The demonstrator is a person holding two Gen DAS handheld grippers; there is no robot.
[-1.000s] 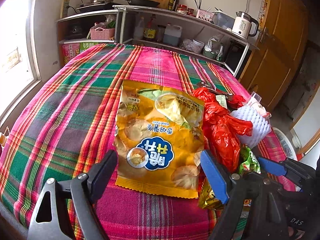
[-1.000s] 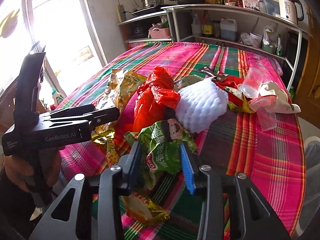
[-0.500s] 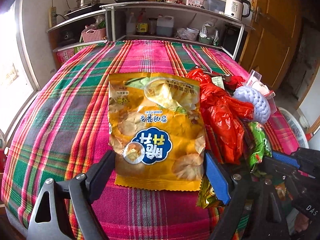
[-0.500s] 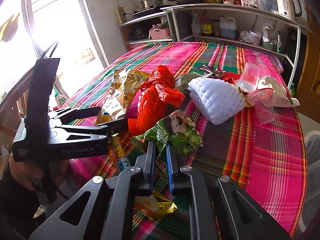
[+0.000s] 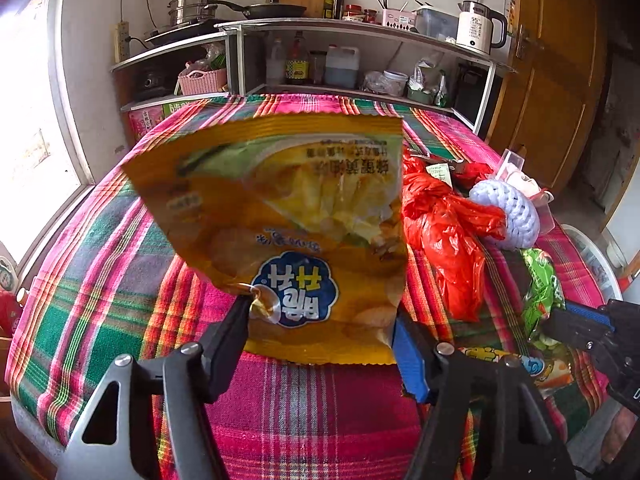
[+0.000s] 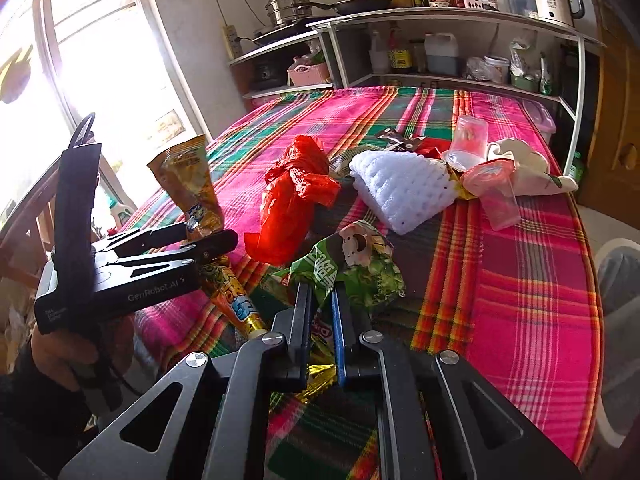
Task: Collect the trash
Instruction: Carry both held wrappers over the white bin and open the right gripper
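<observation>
- Right tongs (image 6: 320,300), nearest, are pinching the green snack wrapper (image 6: 352,264) at the table's near edge.
- Left tongs (image 5: 320,320) are clamped on the bottom of the yellow chip bag (image 5: 288,220), which stands tilted up off the table (image 5: 100,280).
- Step in hand, I judge: lifting both pieces; next calls for carrying them to a bin, none visible.
- Farther off lie the red plastic bag (image 6: 292,196) and white foam net (image 6: 400,188), uncollected.
</observation>
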